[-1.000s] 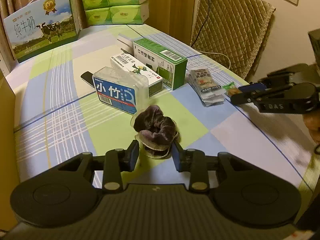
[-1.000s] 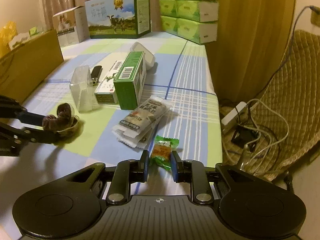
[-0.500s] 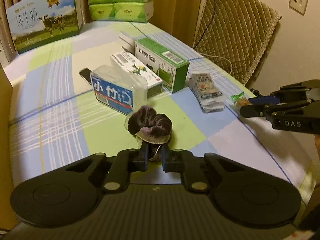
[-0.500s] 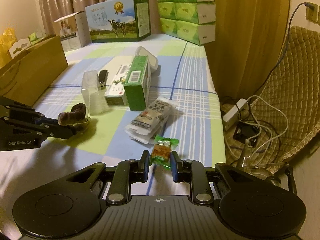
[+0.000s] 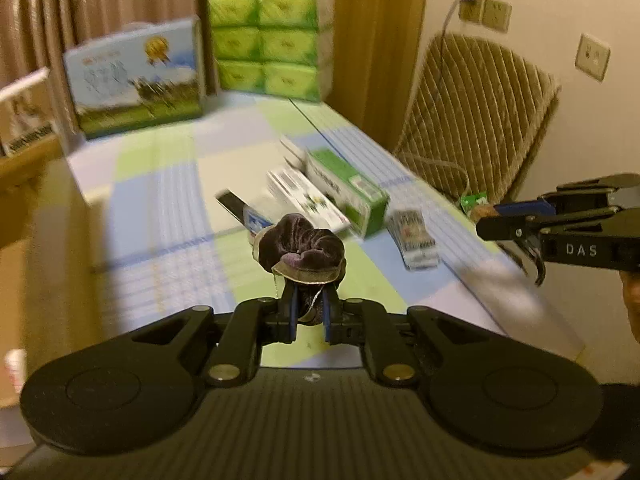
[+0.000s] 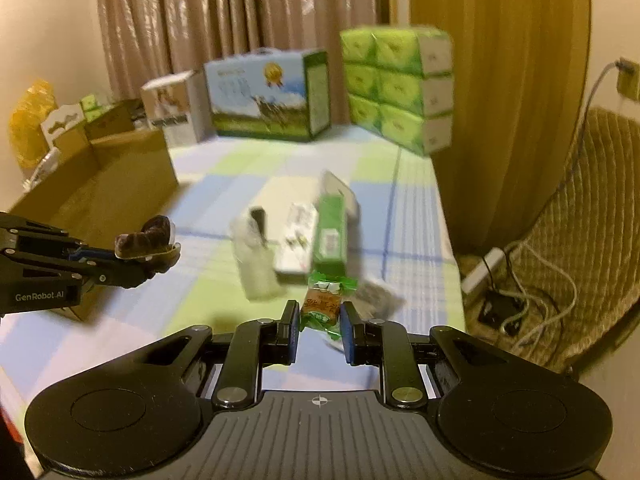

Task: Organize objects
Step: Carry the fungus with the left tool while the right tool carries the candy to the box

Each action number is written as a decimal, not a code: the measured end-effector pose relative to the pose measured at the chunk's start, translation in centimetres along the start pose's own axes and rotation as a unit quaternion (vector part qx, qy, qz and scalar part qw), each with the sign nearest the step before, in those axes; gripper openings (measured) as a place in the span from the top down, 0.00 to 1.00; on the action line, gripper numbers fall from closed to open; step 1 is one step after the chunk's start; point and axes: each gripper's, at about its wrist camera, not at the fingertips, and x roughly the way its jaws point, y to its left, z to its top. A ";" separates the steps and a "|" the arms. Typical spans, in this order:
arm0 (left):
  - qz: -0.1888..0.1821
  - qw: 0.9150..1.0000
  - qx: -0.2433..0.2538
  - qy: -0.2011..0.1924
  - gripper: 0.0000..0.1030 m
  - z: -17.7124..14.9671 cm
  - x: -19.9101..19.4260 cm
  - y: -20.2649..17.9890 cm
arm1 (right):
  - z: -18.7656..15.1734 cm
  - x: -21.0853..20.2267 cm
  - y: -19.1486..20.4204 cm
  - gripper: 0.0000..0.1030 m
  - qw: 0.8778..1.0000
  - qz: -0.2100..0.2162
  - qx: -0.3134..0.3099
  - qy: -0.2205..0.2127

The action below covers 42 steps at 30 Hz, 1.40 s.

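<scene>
Left gripper (image 5: 307, 314): fingers pressed together on a dark purple scrunchie (image 5: 300, 246), which bulged above the tips and was held clear of the table (image 5: 160, 184). Seen side-on from the right wrist view, the same gripper (image 6: 160, 260) carried the scrunchie (image 6: 146, 236) over the table's left part, near a cardboard box (image 6: 120, 184).

Right gripper (image 6: 320, 320): fingers clamped on a green-wrapped snack (image 6: 322, 304), lifted off the cloth. From the left wrist view it (image 5: 492, 220) entered at the right edge, the snack (image 5: 476, 206) at its tip.

Table, checked blue-green-white cloth. Items lying mid-table, blurred by motion: green carton (image 5: 348, 192); white carton (image 5: 304, 196) just beside it; a clear box (image 6: 256, 264), probably plastic, in front; dark flat object (image 5: 232, 202); stack of sachets (image 5: 414, 236) near the right edge.

Far end: milk box with cow print (image 6: 268, 96); stacked green tissue packs (image 6: 396, 84); smaller white box (image 6: 172, 108).

Off the table, right: quilted chair (image 5: 476, 116); power strip with cables (image 6: 484, 268) on the floor.
</scene>
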 end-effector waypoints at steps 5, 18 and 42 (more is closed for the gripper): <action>0.017 1.000 -0.010 -0.020 0.92 0.8 -4.2 1.6 | 2.6 -1.8 3.5 0.82 0.999 0.023 -0.009 -0.023; 0.106 0.993 -0.036 -0.040 0.92 -1.2 -13.9 9.7 | 6.8 -1.0 16.5 0.82 0.989 0.130 -0.057 -0.047; 0.165 0.983 -0.082 -0.015 0.85 -4.5 -13.6 23.0 | 9.5 10.4 26.8 0.72 0.979 0.194 -0.055 -0.008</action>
